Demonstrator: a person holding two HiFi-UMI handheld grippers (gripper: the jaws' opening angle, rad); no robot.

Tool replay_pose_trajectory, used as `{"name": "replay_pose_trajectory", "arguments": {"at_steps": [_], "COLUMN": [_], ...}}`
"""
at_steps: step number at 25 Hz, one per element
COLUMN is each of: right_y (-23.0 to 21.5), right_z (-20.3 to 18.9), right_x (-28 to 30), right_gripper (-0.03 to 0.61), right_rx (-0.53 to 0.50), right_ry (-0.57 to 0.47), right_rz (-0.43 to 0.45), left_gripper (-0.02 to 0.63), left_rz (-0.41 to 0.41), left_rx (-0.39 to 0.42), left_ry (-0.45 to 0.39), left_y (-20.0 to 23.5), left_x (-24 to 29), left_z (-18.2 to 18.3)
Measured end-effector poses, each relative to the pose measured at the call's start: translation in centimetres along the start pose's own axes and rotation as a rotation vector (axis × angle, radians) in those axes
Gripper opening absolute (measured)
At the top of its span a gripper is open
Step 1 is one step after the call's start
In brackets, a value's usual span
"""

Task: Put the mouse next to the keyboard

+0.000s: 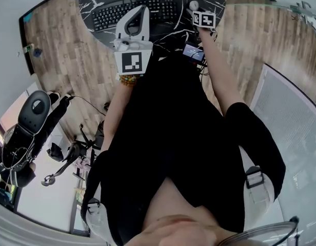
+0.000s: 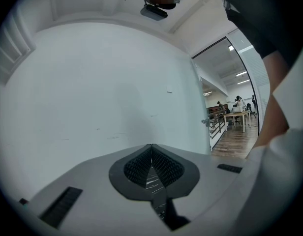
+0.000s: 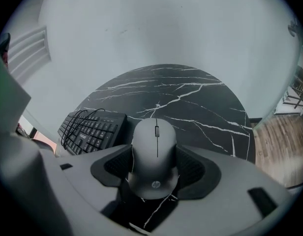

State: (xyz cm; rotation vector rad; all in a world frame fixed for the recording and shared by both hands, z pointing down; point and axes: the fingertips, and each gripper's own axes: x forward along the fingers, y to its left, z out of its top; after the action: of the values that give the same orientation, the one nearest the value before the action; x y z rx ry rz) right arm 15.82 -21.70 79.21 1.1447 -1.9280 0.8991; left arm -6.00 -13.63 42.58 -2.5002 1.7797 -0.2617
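In the head view the left claw (image 1: 141, 9) covers the middle of the keyboard (image 1: 109, 15); right of the keyboard, the mouse (image 1: 194, 5) is mostly hidden behind the right claw (image 1: 198, 12).

Grey mouse (image 3: 154, 156) near black corded keyboard (image 3: 92, 130), to its right

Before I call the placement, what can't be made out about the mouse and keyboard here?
Mouse underside: right gripper view; its own body and the right gripper's tongs hide whether it rests on the table.
Keyboard near end: right gripper view, behind that gripper's body; in the head view the left gripper covers its middle.
Left gripper view: wall only, table out of frame.
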Motion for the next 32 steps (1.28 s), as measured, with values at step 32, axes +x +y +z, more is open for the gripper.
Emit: {"name": "replay_pose_trajectory", "arguments": {"at_steps": [32], "right_y": [0.03], "right_z": [0.20], "right_x": [0.96], "right_gripper": [0.279], "right_rx": [0.077], "right_ry": [0.020], "right_rz": [0.063], "left_gripper": [0.014], "left_rz": [0.030], "left_rx": [-0.018], "left_ry": [0.002], "left_y": [0.51], "left_x": [-0.63], "left_z": [-0.44]}}
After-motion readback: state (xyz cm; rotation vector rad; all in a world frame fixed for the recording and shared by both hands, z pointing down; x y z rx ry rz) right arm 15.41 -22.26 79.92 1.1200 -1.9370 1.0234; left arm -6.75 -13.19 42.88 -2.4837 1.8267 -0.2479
